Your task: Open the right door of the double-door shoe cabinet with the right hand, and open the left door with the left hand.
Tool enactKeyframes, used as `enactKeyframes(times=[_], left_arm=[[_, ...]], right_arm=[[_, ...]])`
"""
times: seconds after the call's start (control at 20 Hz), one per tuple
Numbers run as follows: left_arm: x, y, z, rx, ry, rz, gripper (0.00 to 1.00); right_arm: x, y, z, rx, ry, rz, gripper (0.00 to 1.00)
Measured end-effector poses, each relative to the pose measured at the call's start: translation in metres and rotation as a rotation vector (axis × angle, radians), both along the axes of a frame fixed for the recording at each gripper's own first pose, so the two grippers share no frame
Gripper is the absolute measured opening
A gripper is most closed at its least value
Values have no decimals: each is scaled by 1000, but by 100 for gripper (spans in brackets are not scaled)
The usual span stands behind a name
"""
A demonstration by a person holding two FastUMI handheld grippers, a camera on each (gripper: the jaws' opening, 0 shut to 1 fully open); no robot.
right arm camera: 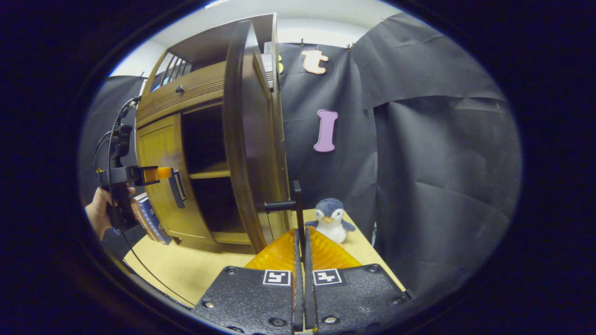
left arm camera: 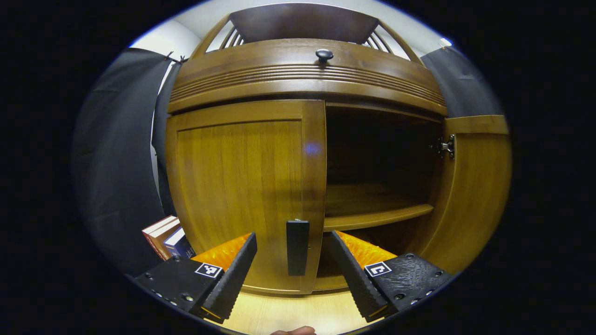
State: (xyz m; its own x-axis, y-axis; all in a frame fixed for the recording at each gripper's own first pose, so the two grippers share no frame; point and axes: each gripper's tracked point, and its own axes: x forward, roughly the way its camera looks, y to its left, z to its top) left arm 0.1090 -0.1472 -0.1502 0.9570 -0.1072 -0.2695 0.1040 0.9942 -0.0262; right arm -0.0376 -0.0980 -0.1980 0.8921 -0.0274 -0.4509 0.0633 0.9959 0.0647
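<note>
1. The shoe cabinet [left arm camera: 298,83] stands on the table [left arm camera: 288,311]; its left door [left arm camera: 242,186] is closed and its right door [right arm camera: 244,139] swung wide open.
2. The left door's handle [left arm camera: 297,247], long axis upright, sits between the spread fingers of the left gripper [left arm camera: 293,270], untouched.
3. The right gripper [right arm camera: 301,242] is clenched on the right door's handle [right arm camera: 296,204].
4. Inside the cabinet, a bare shelf [left arm camera: 372,209].
5. Books [left arm camera: 165,235] lean left of the cabinet; a toy penguin [right arm camera: 329,219] sits right of it.

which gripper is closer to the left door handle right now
Left. The left gripper is open with its fingers either side of the left door handle, not yet closed on it. The right gripper is over at the open right door, shut on that door's handle.
</note>
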Motion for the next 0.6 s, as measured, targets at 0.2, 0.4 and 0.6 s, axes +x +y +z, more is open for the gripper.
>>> enactKeyframes(times=[0.2, 0.4, 0.6], left_arm=[[8, -6, -12, -10, 13, -13, 95], [16, -4, -24, -23, 36, 8, 95], [22, 2, -31, -29, 38, 15, 96]], right_arm=[[-8, -10, 13, 59, -25, -16, 0], [-10, -11, 25, 36, -67, -3, 0], [-16, -12, 39, 24, -100, -25, 4]])
